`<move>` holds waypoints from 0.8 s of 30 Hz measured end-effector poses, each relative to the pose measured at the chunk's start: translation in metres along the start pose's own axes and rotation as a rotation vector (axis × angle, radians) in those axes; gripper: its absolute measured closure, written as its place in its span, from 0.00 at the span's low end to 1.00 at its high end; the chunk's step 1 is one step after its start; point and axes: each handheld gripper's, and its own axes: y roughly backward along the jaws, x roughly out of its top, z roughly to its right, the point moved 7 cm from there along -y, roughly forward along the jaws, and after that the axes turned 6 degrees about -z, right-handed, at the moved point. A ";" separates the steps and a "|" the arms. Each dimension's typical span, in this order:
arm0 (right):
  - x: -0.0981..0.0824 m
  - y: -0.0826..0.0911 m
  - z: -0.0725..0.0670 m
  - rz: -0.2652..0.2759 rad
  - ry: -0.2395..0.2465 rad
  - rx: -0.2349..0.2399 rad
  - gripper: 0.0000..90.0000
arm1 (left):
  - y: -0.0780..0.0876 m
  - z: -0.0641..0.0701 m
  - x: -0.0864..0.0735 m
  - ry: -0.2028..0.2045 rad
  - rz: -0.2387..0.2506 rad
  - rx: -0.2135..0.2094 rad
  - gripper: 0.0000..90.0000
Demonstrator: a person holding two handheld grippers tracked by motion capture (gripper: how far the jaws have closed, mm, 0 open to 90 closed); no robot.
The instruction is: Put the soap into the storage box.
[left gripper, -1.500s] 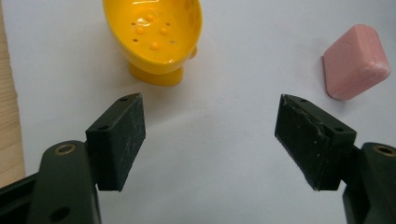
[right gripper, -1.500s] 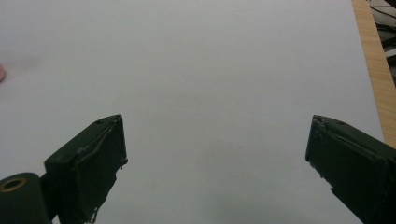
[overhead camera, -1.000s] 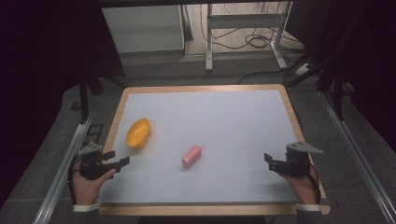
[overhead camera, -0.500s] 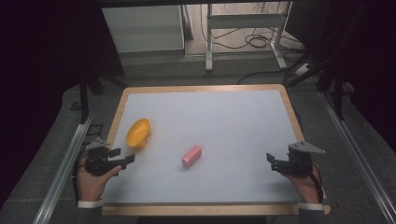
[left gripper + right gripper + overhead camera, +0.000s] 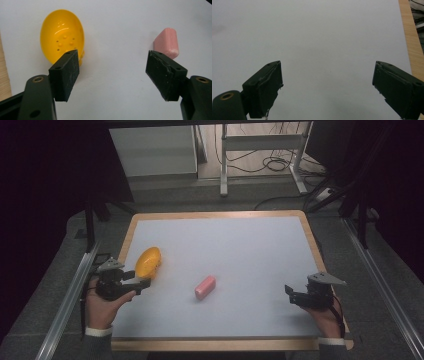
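Observation:
A yellow egg-shaped plastic shell (image 5: 148, 262) lies hollow side up at the left of the white board (image 5: 250, 240). A pink block (image 5: 205, 287) lies near the middle. My left gripper (image 5: 143, 282) hovers just in front of the shell, open. Its jaws have just been closing a little, and nothing is between them. In the left gripper view the shell (image 5: 62, 37) is beyond the left jaw and the pink block (image 5: 167, 45) beyond the right jaw, with bare board at the left gripper (image 5: 113, 72) itself. My right gripper (image 5: 289, 292) stands open over the board's right front, and the right gripper (image 5: 327, 85) has nothing between its pads.
The board has a wooden rim (image 5: 215, 214) and rests on a grey table with metal rails (image 5: 70, 295) along both sides. Behind the table stand a white cabinet (image 5: 152, 150) and a metal frame (image 5: 260, 160) with cables on the floor.
My left gripper has lifted and moved forward and to the right, closer to the yellow shell. The right gripper, the shell and the pink block have stayed in place.

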 end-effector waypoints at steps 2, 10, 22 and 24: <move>0.000 0.001 0.000 0.002 -0.003 -0.003 0.10 | -0.001 0.002 0.001 -0.009 -0.004 0.001 0.30; 0.001 0.002 0.001 0.015 -0.023 0.011 0.10 | -0.008 0.012 0.007 -0.033 -0.026 -0.001 0.30; -0.001 0.001 0.001 0.002 0.006 -0.011 0.10 | -0.021 0.028 0.019 -0.093 -0.066 0.014 0.31; -0.002 0.000 0.001 -0.004 0.013 -0.014 0.10 | -0.024 0.031 0.021 -0.104 -0.069 0.015 0.31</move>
